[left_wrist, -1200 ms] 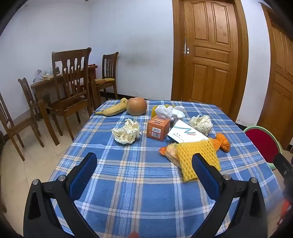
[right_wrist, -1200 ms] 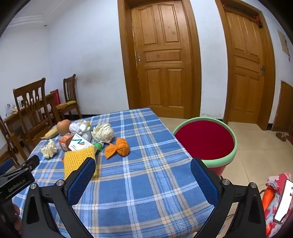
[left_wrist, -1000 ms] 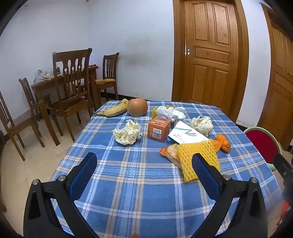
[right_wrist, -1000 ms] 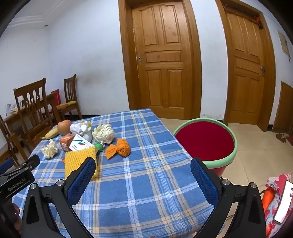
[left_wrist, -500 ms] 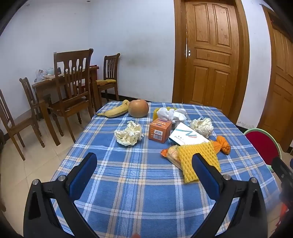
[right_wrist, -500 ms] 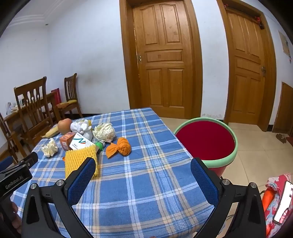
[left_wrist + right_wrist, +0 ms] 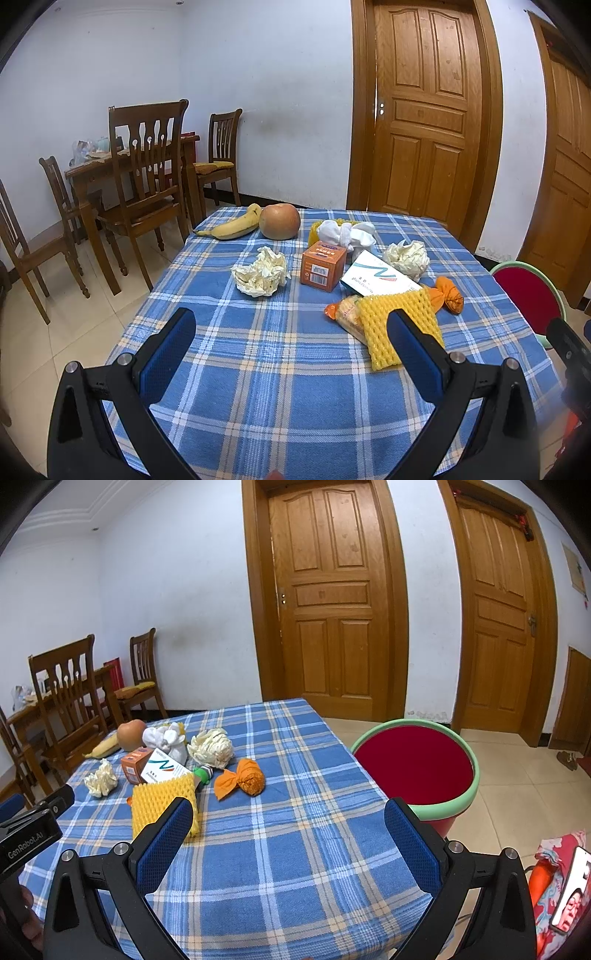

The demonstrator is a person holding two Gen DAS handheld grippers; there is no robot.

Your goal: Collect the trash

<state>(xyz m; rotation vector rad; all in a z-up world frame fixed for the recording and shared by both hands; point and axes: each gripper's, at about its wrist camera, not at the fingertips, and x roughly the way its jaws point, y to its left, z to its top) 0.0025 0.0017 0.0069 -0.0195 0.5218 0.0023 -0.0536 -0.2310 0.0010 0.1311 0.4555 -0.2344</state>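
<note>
Checked table point(image 7: 280, 369): both claws, left point(image 7: 291, 354) and right point(image 7: 288, 834), spread and empty, drifted back slightly; trash untouched, collecting not begun

The near half of the blue plaid-clothed table point(image 7: 266, 369) lies bare, open to approach from the front. Farther in, a yellow foam fruit net point(image 7: 399, 325) stands closest, with a white flat carton point(image 7: 380, 277) and an orange cardboard box point(image 7: 323, 267) just behind it. A crumpled cream paper ball point(image 7: 260, 277) sits apart to the left, with a clear lane between. A red bin with a green rim point(image 7: 413, 768) stands beside the table's right edge.
</note>
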